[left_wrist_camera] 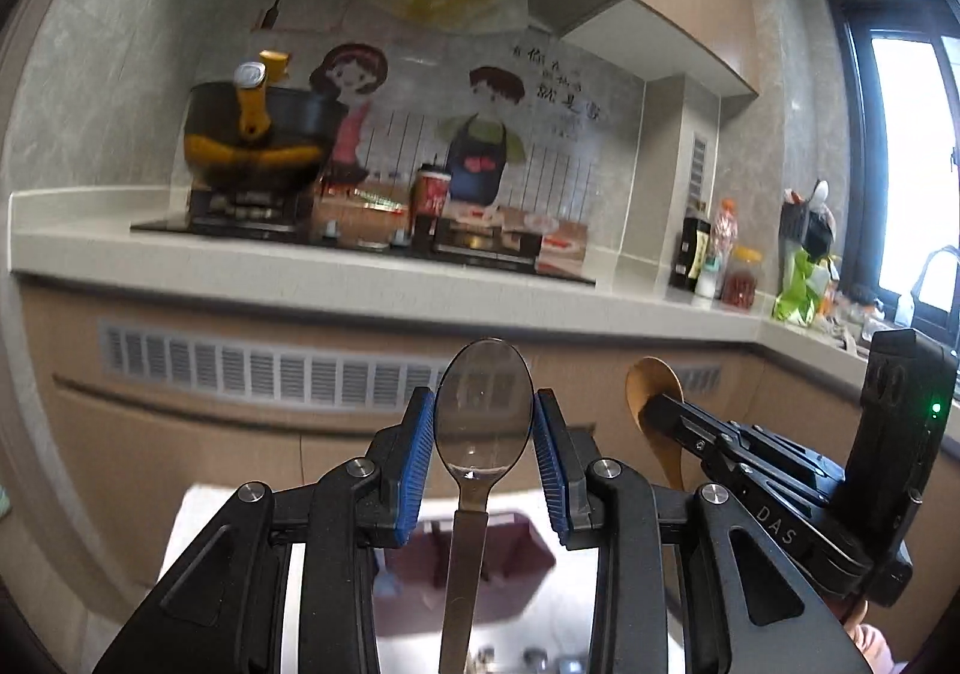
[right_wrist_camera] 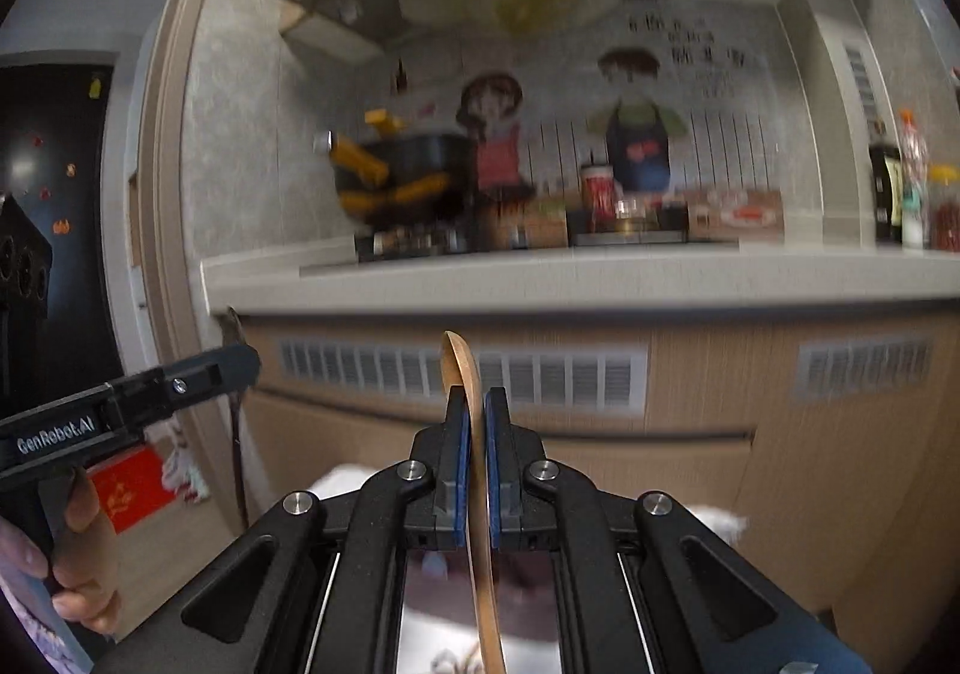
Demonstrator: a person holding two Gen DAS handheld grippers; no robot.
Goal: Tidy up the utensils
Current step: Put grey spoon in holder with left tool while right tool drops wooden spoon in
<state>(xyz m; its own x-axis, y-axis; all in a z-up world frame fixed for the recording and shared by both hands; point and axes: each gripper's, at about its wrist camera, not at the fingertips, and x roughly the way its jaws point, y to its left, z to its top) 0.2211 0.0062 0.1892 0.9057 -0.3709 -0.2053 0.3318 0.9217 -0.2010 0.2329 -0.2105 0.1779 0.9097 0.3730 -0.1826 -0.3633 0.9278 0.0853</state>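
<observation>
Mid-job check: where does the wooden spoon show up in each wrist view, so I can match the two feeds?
Left wrist view: wooden spoon right of centre, held by the right claw, beside the metal spoon.
Right wrist view: wooden spoon dead centre, edge-on, pinched between the right claw's blue pads.
Shared landmark: the black pot on the stove.

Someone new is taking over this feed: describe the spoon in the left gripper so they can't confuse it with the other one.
Below the pale countertop, the metal spoon stands bowl-up between the blue pads of the left gripper. It is shiny silver with a flat steel handle; the wooden spoon in the right gripper is brown.
</observation>
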